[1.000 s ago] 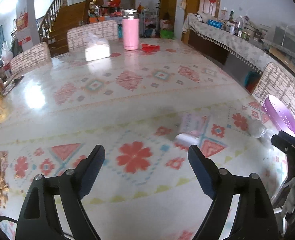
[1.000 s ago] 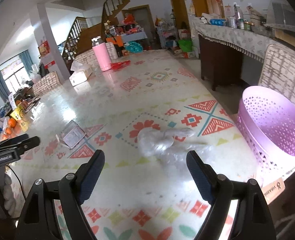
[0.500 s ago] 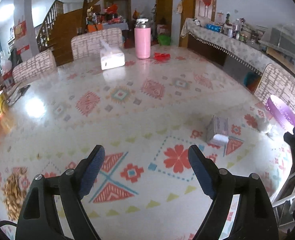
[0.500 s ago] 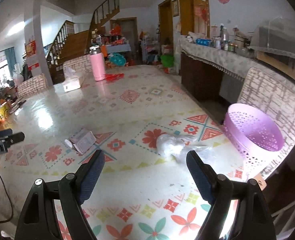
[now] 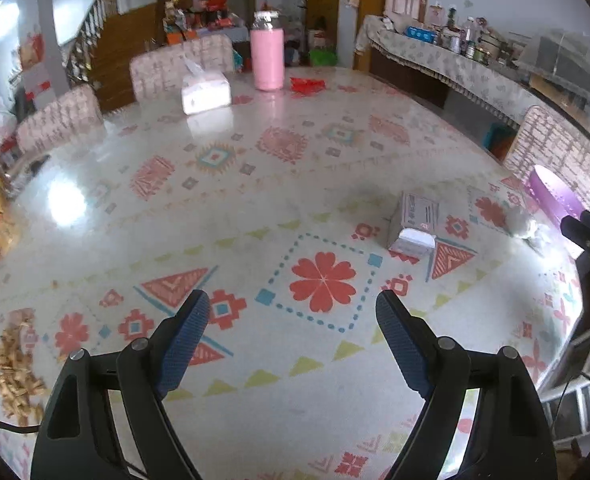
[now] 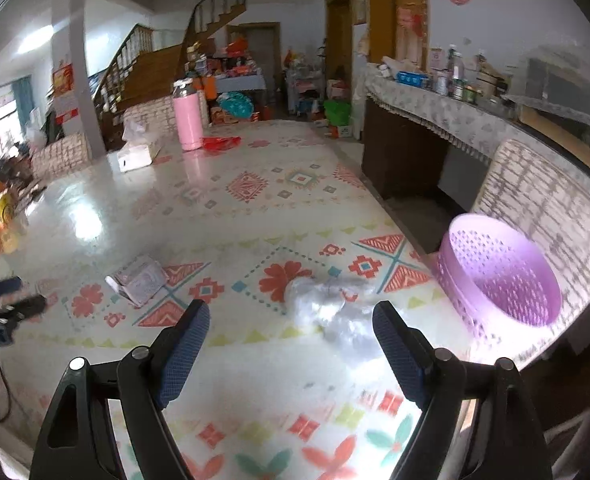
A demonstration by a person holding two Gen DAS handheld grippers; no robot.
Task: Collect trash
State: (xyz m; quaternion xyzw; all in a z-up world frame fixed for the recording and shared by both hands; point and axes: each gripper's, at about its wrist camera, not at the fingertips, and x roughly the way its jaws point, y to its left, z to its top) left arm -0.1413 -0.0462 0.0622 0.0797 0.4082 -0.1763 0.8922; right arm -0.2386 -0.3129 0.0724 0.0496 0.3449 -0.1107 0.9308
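A small crushed carton (image 5: 414, 222) (image 6: 140, 280) lies on the patterned table cover, beyond my left gripper (image 5: 293, 312) and to its right. My left gripper is open and empty above the cover. A crumpled clear plastic bag (image 6: 335, 308) (image 5: 525, 224) lies just ahead of my right gripper (image 6: 289, 316), which is open with nothing between its fingers. A purple perforated basket (image 6: 499, 280) (image 5: 551, 196) sits at the table's right edge, on a chair.
A pink flask (image 5: 268, 58) (image 6: 188, 120), a white tissue box (image 5: 206, 92) (image 6: 135, 154) and a red wrapper (image 5: 307, 84) (image 6: 221, 143) stand at the far end. Brown crumbs (image 5: 15, 364) lie at the left. Chairs ring the table; a sideboard (image 6: 435, 128) runs along the right.
Both views have pulled back from the table: the carton and the plastic bag look farther from the fingers than one second ago. Both grippers stay open as before.
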